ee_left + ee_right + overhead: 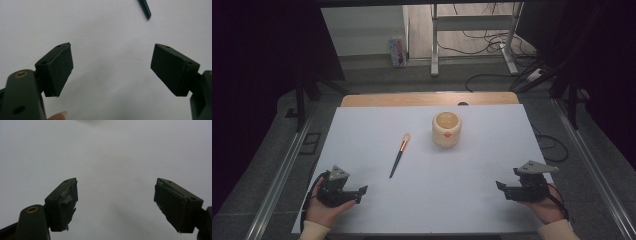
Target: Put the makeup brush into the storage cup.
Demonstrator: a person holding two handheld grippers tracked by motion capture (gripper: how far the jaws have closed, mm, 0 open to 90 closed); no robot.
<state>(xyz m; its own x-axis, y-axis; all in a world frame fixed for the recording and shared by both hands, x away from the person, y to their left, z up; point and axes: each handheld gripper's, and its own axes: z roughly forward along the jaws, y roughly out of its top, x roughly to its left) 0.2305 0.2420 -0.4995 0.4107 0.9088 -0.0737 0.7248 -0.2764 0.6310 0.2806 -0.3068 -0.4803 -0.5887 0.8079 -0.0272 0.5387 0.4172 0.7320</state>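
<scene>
Both the left tongs [362, 192] and right tongs [500, 187] are sitting wide apart and empty near the table [362, 150] edge, the makeup brush [399, 155] is lying mid-table beside the cream pot [446, 129], and I'm guessing that thin handle's rolling away if pinched off-center.

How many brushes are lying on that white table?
1. The makeup brush lies left of the cream cup, bristles pointing away from the person; its dark handle tip also shows in the left gripper view. Whether the cup hides another cannot be told.
</scene>
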